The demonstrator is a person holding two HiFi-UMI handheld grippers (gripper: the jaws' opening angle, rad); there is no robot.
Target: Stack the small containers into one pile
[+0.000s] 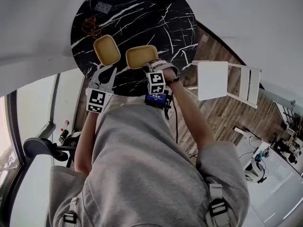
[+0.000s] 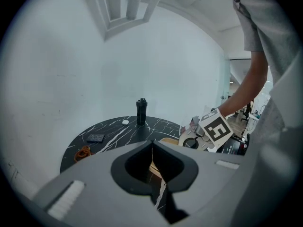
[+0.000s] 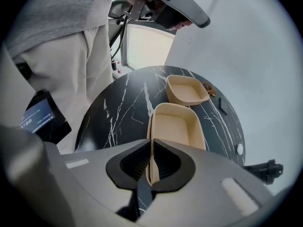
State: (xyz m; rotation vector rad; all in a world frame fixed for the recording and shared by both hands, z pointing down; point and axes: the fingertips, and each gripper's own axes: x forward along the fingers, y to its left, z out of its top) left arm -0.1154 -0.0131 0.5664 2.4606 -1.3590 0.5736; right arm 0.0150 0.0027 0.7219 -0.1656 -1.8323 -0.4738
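- Round black desk (image 1: 156, 13) with white marble veins, against a white wall; wood floor (image 1: 222, 112) and a white chair (image 1: 227, 82) off to the right in the head view.
- Far side of the desk has a black bottle (image 2: 141, 111), a small white item (image 2: 125, 122), a dark flat item (image 2: 95, 137) and an orange-brown tangle (image 2: 83, 152).
- Left gripper (image 2: 152, 150): jaws closed, nothing between them, over the near desk edge just beside the left container (image 1: 107, 49).
- Right gripper (image 3: 151, 162): pointing steeply down, jaws nearly together and clamped on the thin side wall of the right container (image 3: 175, 126), one jaw inside, one outside.
- Both containers are tan, open side up, on the desk, close together but not touching.
- Long axes: the right container runs straight away from the jaws in the right gripper view, the left container lies roughly crosswise to it.
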